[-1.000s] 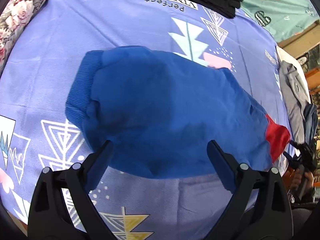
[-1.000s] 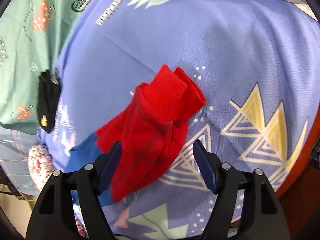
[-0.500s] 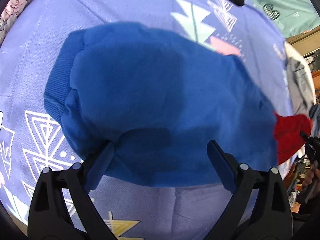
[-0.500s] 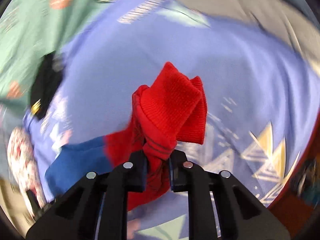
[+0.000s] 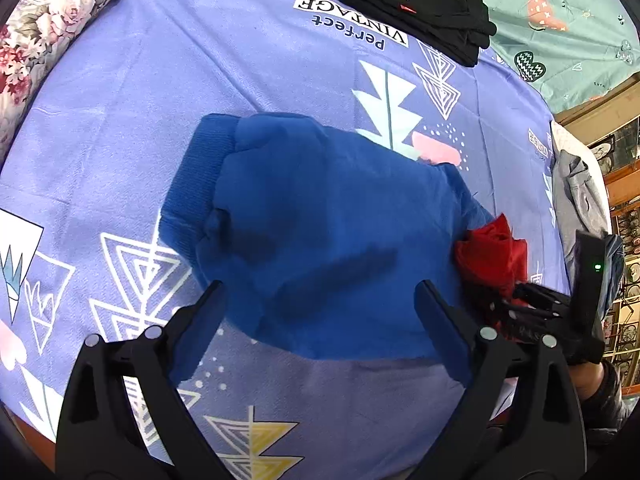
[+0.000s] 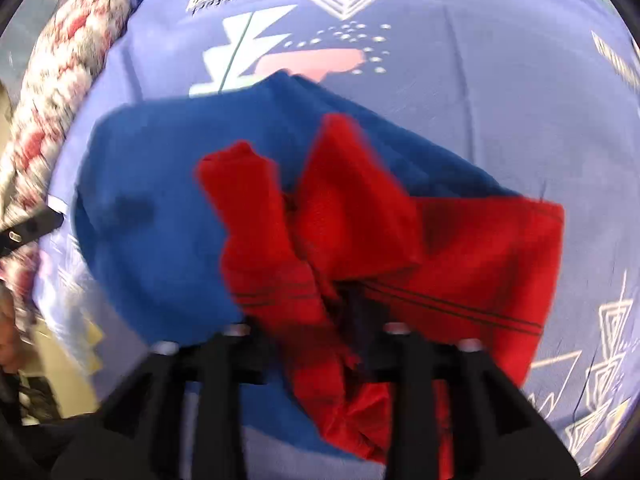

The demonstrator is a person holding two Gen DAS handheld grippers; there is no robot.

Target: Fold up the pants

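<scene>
The lilac printed bedsheet (image 5: 168,80) fills both views, a flat bed for folding. On it, mid-frame in my left view, lie the pants (image 5: 320,240), blue body and waistband at left, their red leg cuffs (image 6: 360,220) carried over onto the blue, centre of my right view, to halve the length. My left gripper (image 5: 316,320) hovers at the pants' lower edge, jaws spread and empty, ready to steady the cloth. My right gripper (image 6: 320,344), low in its frame, has just been opening; red fabric sits between its jaws, but blur hides whether they grip. Black folded clothes (image 5: 416,8) wait upper right.
</scene>
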